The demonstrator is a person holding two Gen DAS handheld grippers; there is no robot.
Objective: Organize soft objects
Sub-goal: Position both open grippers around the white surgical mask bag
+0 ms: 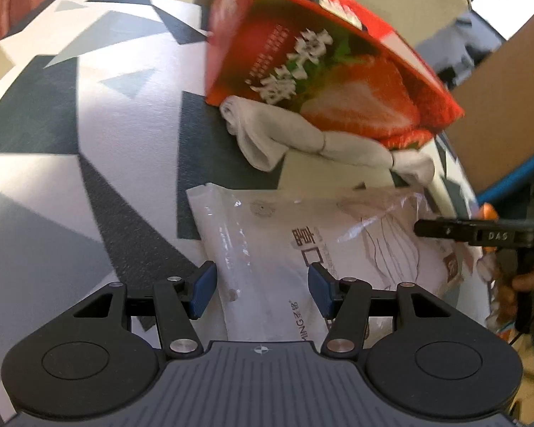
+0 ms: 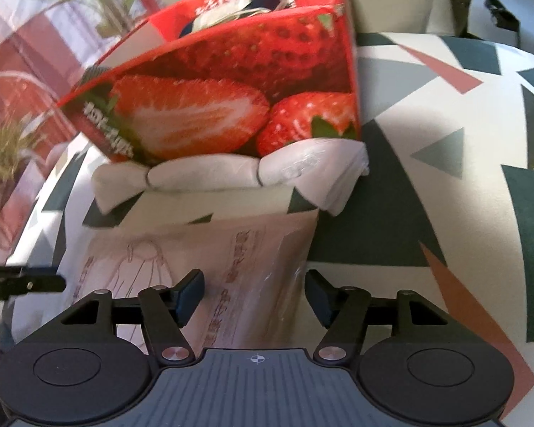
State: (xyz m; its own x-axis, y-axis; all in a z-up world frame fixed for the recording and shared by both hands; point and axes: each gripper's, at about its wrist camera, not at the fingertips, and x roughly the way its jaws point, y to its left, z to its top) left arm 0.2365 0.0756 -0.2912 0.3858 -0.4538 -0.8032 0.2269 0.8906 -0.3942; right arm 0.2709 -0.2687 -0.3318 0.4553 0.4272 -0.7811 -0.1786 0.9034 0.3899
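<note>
Your left gripper and right gripper both hover with jaws apart over the clear plastic packet near the patterned cushion's front edge. Beyond it lies a white sock, touching the tilted strawberry box (dark item inside, unidentifiable).

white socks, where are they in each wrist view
Left wrist: white socks sit right of centre, under the lower edge of the strawberry box, above the plastic packet.
Right wrist: white socks at centre, below the strawberry box.
Shared landmark: the strawberry box.
</note>
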